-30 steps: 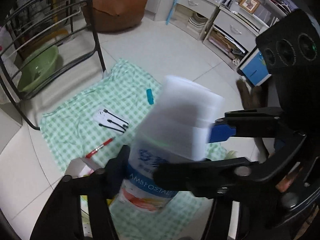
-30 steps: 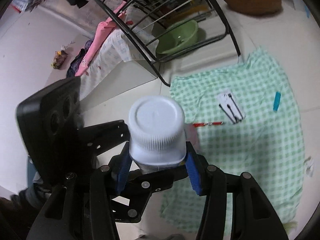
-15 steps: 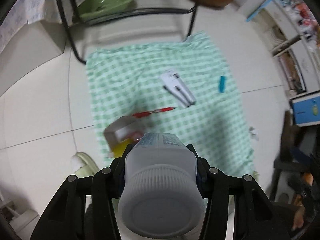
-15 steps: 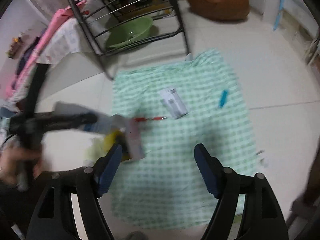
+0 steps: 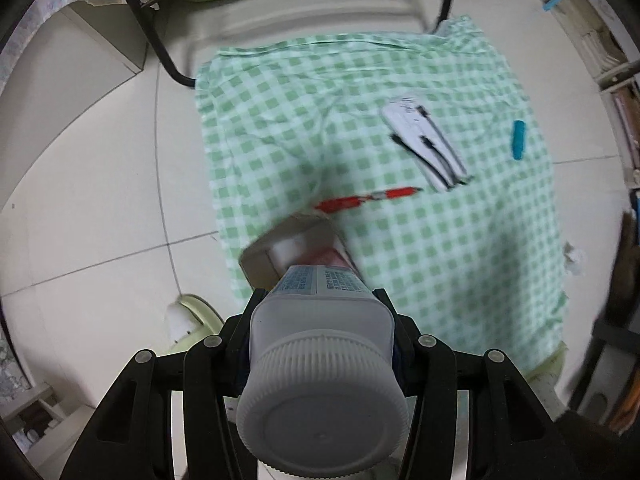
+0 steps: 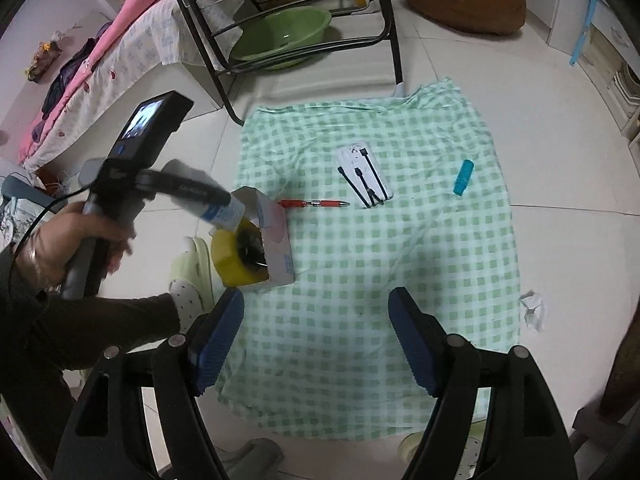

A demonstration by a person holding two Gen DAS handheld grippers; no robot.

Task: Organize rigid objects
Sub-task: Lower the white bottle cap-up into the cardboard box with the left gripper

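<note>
- The left gripper [image 5: 320, 320] is clamped on a white bottle [image 5: 320, 368], its fingers pressed against the bottle's flat sides just below the ribbed cap; the cap faces the left wrist camera and the bottle's labelled end points at the cardboard box [image 5: 292, 248].
- Landmark: the green checked cloth [image 6: 400, 280] spread on the tiled floor.
- The box sits on the cloth's left edge. The left wrist view shows only its open top, blurred, with the bottle's end right over it; whether the bottle touches the box I cannot tell.
- The right wrist view adds what the left one hides: a yellow tape roll [image 6: 236, 256] against the box's near-left side, and the person's hand [image 6: 76, 240] holding the left tool off the cloth's left edge.
- The right gripper [image 6: 316, 340] hangs over the cloth's near edge, its blue pads [image 6: 412, 344] spread wide with nothing between them.
- Near the cloth's centre lies a red pen [image 6: 314, 203], just right of the box.
- Beyond the pen rests a white card with black cables [image 6: 366, 176].
- A blue cap-like piece [image 6: 463, 176] lies towards the cloth's right edge.
- Only the right wrist view shows the green basin [image 6: 284, 36] under the black rack [image 6: 280, 20], past the cloth's far edge.
</note>
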